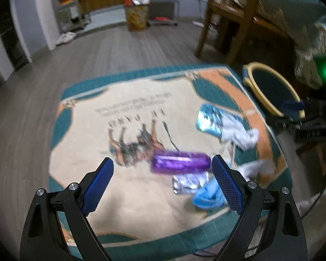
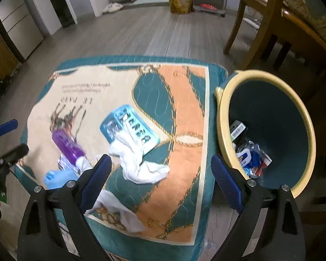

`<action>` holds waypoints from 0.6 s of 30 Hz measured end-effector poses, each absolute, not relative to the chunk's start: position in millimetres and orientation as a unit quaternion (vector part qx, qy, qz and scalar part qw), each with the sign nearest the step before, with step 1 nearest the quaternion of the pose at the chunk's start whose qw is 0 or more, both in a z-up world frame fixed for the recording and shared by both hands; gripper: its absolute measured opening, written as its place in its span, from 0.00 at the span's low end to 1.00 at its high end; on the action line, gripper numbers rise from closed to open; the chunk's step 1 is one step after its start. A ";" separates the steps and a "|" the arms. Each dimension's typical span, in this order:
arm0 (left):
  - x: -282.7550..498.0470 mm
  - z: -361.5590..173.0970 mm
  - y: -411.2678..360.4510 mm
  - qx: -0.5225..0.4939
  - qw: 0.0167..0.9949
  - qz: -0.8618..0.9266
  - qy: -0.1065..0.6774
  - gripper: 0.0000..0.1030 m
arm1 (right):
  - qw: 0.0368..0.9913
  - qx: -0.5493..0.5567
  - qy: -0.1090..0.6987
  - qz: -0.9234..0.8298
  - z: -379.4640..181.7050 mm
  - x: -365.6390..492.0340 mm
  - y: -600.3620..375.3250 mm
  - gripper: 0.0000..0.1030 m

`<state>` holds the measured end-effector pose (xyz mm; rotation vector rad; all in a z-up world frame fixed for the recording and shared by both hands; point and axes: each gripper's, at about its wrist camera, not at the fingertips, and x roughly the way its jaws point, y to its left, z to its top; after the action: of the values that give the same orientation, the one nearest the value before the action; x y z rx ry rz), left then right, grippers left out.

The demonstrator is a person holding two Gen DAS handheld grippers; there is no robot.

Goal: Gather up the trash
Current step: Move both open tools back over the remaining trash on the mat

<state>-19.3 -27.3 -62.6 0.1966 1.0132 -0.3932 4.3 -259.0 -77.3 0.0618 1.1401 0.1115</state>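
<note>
- Left wrist view: the left gripper has its jaws wide apart and holds nothing. A shiny purple wrapper, a silver foil scrap and crumpled white tissues lie on the printed cloth.
- Right wrist view: the right gripper is spread apart too, empty. The round yellow-rimmed bin beside the cloth already has some wrappers inside. A shiny blue packet is not yet picked up, so the job looks partly done.

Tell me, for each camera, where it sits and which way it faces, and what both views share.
Left wrist: sits on the left gripper, open, above the near edge of the printed cloth, facing the purple wrapper; only its own fingers show, and the right gripper at the right edge.
Right wrist: sits on the right gripper, open, over the cloth's right side, facing the white tissue and the bin; the left gripper shows at the left edge.
Shared: cloth, purple wrapper, blue packet, bin, wooden chair.
</note>
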 end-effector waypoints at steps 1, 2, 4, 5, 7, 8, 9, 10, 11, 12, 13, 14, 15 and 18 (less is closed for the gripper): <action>-21.9 -63.8 -30.3 0.093 0.848 -0.195 0.484 0.88 | 0.837 0.026 0.544 0.054 -79.9 4.4 -260.8 0.86; -24.0 -64.5 -33.6 0.092 0.845 -0.204 0.486 0.87 | 0.836 0.026 0.545 0.054 -80.5 4.1 -262.2 0.86; -29.3 -69.2 -43.8 0.087 0.835 -0.226 0.493 0.84 | 0.835 0.030 0.546 0.054 -81.6 3.9 -266.5 0.85; -31.4 -72.9 -48.4 0.086 0.829 -0.237 0.499 0.78 | 0.834 0.034 0.548 0.055 -82.4 4.3 -268.7 0.85; -37.2 -83.1 -62.4 0.094 0.813 -0.256 0.515 0.70 | 0.832 0.036 0.550 0.055 -83.3 4.6 -270.2 0.84; -40.8 -88.9 -69.8 0.103 0.803 -0.268 0.522 0.66 | 0.832 0.035 0.551 0.059 -83.9 4.4 -269.7 0.82; -42.6 -92.5 -74.2 0.111 0.798 -0.274 0.526 0.60 | 0.831 0.032 0.552 0.063 -84.3 4.7 -268.1 0.81; -45.0 -97.9 -79.7 0.127 0.791 -0.278 0.530 0.57 | 0.830 0.028 0.553 0.067 -84.7 4.9 -266.3 0.80; -45.9 -101.5 -82.6 0.136 0.787 -0.279 0.533 0.47 | 0.829 0.025 0.554 0.073 -85.7 4.7 -263.8 0.79; -46.2 -106.4 -85.2 0.145 0.783 -0.278 0.538 0.33 | 0.829 0.025 0.554 0.078 -86.5 4.4 -262.2 0.79; -45.3 -109.2 -86.1 0.149 0.780 -0.276 0.541 0.28 | 0.827 0.024 0.555 0.085 -88.0 4.3 -259.7 0.79; -44.1 -109.6 -85.5 0.149 0.780 -0.276 0.542 0.19 | 0.826 0.026 0.556 0.088 -88.9 4.3 -258.0 0.78; -42.5 -108.5 -83.7 0.142 0.781 -0.276 0.542 0.16 | 0.824 0.029 0.558 0.092 -90.8 4.7 -255.7 0.78; -38.6 -102.7 -79.6 0.135 0.788 -0.272 0.536 0.13 | 0.819 0.035 0.564 0.102 -97.8 6.4 -247.9 0.70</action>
<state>-38.6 -79.6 -102.7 0.2910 1.1545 -0.5856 6.4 -247.9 -97.8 0.0737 1.2018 0.2178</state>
